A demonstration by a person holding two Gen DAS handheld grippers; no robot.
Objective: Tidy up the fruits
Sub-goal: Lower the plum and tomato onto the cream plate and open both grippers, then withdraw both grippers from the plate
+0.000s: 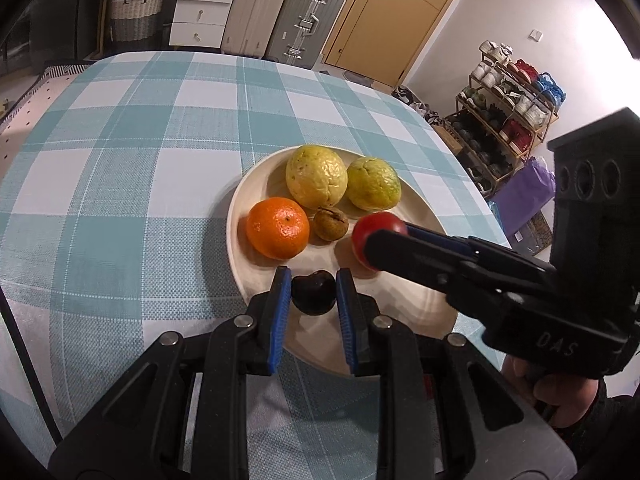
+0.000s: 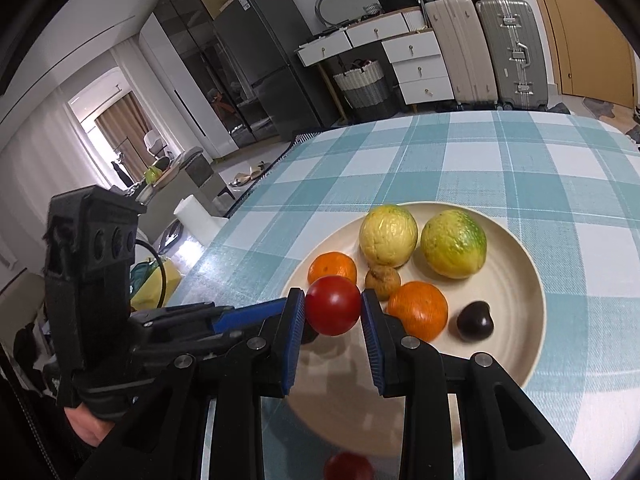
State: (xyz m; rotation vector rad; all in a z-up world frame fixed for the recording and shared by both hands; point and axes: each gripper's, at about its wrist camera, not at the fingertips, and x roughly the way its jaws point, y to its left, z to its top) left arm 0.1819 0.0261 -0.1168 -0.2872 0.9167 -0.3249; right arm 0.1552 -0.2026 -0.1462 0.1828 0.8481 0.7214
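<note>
A cream plate [image 1: 256,178] on the checked tablecloth holds an orange [image 1: 278,227], two yellow-green fruits [image 1: 316,176] [image 1: 374,184] and a small brown fruit [image 1: 330,223]. My left gripper [image 1: 313,276] is shut on a dark plum [image 1: 313,294] over the plate's near rim. My right gripper [image 2: 333,296] is shut on a red tomato [image 2: 333,305] above the plate, close to the left gripper's fingers [image 2: 248,314]. The right wrist view also shows a second orange [image 2: 418,310] and another dark plum [image 2: 475,320] lying on the plate [image 2: 516,280].
Another red fruit [image 2: 348,466] shows blurred below the right gripper, near the table's front edge. The tablecloth [image 1: 140,140] stretches bare to the left and behind the plate. Suitcases [image 1: 304,16], drawers and a shoe rack [image 1: 508,112] stand beyond the table.
</note>
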